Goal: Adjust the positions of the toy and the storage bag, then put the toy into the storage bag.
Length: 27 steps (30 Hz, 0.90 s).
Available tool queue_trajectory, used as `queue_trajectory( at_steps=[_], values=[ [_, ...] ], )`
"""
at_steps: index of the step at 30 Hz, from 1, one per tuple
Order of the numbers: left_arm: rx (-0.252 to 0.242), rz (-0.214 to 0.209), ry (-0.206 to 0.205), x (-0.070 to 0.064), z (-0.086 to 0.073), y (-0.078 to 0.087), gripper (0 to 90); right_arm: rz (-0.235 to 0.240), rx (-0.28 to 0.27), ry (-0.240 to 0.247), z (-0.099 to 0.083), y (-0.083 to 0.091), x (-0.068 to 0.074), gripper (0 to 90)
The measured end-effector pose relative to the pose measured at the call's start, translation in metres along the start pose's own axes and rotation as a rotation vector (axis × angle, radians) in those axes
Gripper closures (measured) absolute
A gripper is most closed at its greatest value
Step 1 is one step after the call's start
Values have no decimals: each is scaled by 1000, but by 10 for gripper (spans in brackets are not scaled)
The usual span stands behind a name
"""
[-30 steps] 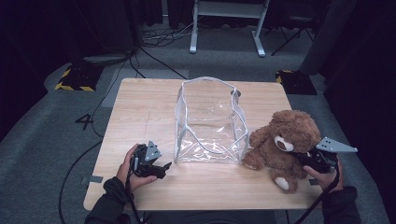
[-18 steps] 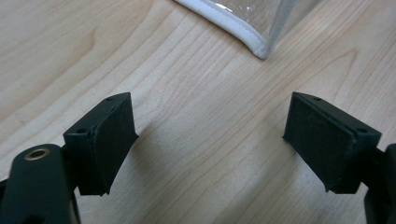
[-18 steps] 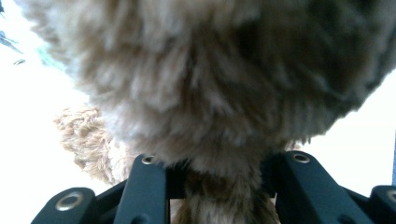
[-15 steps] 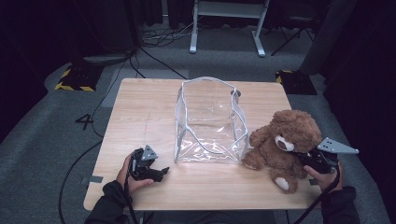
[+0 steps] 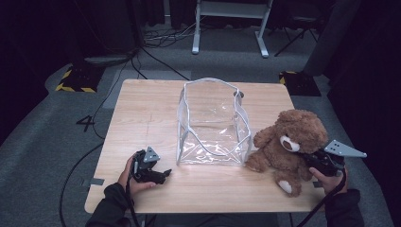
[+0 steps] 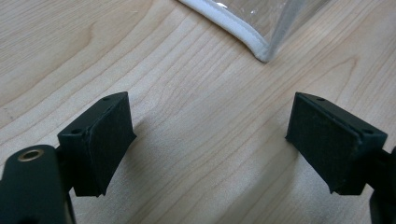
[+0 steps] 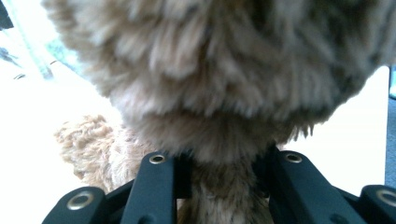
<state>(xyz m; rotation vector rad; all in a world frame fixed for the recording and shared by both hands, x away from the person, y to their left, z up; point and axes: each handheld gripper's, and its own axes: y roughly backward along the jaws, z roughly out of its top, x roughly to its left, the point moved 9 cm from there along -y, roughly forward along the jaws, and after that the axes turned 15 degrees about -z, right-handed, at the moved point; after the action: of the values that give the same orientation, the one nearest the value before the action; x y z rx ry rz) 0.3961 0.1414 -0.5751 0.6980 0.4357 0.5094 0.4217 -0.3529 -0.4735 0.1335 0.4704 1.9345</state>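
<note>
A brown teddy bear (image 5: 288,142) sits upright on the wooden table (image 5: 142,109), right of a clear plastic bag (image 5: 213,123) with white edging that stands open at the top. My right gripper (image 5: 309,160) is behind the bear's far side, shut on it. In the right gripper view the bear's fur (image 7: 219,70) is pinched between the jaws of the right gripper (image 7: 219,172). My left gripper (image 5: 163,174) rests low over the table, left of the bag's near corner. It is open, and in the left gripper view the left gripper (image 6: 210,135) has bare wood between its pads, with the bag's corner (image 6: 254,44) ahead.
Cables (image 5: 156,56) run across the grey floor beyond the table. A white metal stand (image 5: 227,28) is at the back. A small round hole (image 5: 239,94) lies in the tabletop behind the bag.
My left gripper has slid a little toward the table's near edge. The bear and the right gripper have stayed put.
</note>
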Motion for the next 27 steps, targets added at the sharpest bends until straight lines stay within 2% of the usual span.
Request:
queue_trajectory(
  at_steps=[10,27],
  values=[
    [-2,4,3,1,1,0,146,-39,-42,-17,6,7,-8,713],
    [-2,5,4,1,1,0,147,-60,-96,-19,24,17,-9,715]
  ],
)
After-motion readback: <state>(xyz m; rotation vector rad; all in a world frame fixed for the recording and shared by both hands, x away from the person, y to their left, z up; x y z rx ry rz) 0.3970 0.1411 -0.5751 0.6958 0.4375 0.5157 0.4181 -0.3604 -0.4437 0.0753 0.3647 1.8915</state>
